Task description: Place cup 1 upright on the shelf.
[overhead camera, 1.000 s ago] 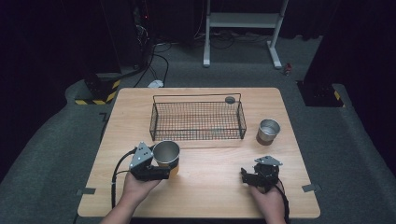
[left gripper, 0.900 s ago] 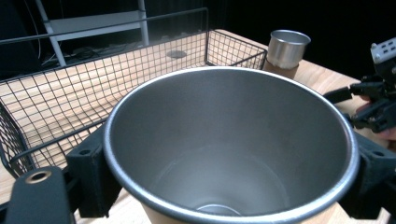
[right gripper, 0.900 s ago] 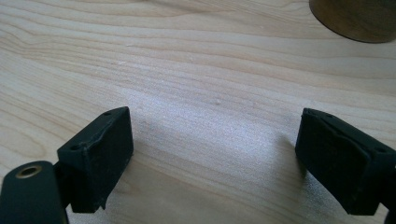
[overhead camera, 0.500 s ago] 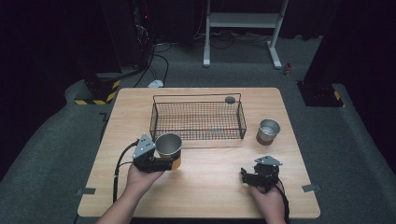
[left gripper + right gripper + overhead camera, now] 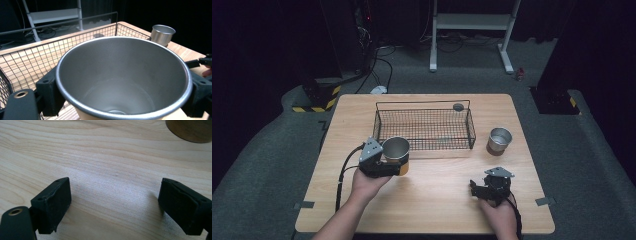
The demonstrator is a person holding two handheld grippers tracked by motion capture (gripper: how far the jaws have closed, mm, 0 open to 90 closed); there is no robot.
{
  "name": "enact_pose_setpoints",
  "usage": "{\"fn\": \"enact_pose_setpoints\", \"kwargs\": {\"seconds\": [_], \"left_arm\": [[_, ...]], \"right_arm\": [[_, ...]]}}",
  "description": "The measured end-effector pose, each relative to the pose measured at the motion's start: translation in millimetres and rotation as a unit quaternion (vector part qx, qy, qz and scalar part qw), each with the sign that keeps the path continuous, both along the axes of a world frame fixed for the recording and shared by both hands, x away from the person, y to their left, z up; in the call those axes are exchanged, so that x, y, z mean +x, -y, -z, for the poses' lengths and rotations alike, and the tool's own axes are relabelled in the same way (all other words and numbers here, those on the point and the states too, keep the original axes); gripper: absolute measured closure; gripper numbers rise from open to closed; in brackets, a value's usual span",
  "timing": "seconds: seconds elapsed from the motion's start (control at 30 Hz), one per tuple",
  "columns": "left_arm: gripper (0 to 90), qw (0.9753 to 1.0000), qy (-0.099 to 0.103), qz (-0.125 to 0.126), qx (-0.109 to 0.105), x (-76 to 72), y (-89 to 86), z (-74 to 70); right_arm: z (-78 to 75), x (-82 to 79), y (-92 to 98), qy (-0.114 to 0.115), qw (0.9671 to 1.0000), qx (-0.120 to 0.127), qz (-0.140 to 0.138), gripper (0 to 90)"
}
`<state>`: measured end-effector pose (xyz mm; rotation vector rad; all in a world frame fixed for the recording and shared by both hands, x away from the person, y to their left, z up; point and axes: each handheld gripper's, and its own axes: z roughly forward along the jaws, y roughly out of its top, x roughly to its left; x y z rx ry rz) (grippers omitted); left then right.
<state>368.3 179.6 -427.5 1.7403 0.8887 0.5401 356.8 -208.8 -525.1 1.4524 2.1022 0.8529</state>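
Fingers (image 5: 48, 93) of the left gripper (image 5: 379, 162) clamp either side of a steel cup (image 5: 396, 149), held just off the desk (image 5: 437, 200) beside the near wall of the wire basket (image 5: 424, 129) — a carry, by my reading, and the next move calls for lifting over that wall and setting the cup inside. The left gripper view looks down into the cup, apparently empty — with a second cup (image 5: 163, 33) beyond — while the right gripper view has the right gripper (image 5: 115, 205) spread wide over bare wood, holding nothing.

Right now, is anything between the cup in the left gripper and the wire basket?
Only the basket's own near wall. The left gripper holds the cup just in front of it, so the cup likely has to go over that wall.
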Motion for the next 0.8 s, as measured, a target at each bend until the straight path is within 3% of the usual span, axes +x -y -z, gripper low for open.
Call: {"fn": "enact_pose_setpoints", "kwargs": {"seconds": [0.6,0.8], "left_arm": [[13.1,1.0,0.004,0.003,-0.002,24.3,14.6,-22.0],[13.1,0.9997,0.002,-0.003,-0.022,33.5,13.0,-27.4]], "right_arm": [[0.0,0.1,0.2,0.001,1.0,-0.001,-0.001,11.0],[0.0,0.1,0.2,0.001,1.0,-0.001,-0.001,11.0]]}}
